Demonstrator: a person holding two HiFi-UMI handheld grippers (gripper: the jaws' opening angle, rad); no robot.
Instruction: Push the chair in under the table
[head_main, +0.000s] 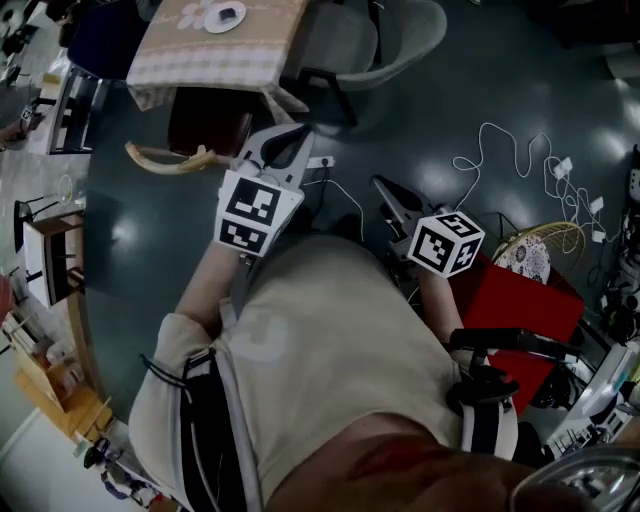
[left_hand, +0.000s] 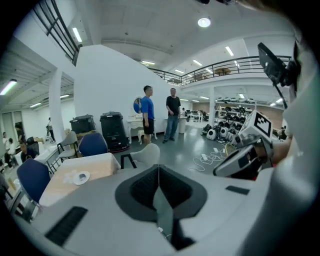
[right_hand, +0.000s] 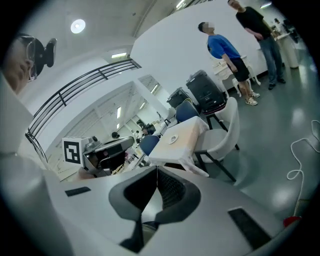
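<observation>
A table (head_main: 215, 45) under a pale checked cloth stands at the top of the head view, with a small white dish (head_main: 225, 17) on it. A grey shell chair (head_main: 390, 45) sits at its right side, partly pulled out. A dark-seated chair with a curved wooden back (head_main: 170, 160) is tucked at the table's near side. My left gripper (head_main: 298, 138) is shut and empty, held in the air short of the table's corner. My right gripper (head_main: 382, 187) is also shut and empty, off to the right over the floor. The grey chair (right_hand: 225, 127) and the table (right_hand: 180, 137) lie ahead of the right gripper (right_hand: 156, 170). The left gripper (left_hand: 159, 167) points at the grey chair (left_hand: 145, 152).
A white cable (head_main: 510, 160) and power blocks trail across the floor on the right. A red box (head_main: 520, 300) and a wicker basket (head_main: 545, 240) stand near my right side. Blue chairs (left_hand: 92, 142) and black bins (left_hand: 112, 130) are beyond the table; two people (left_hand: 147, 112) stand farther off.
</observation>
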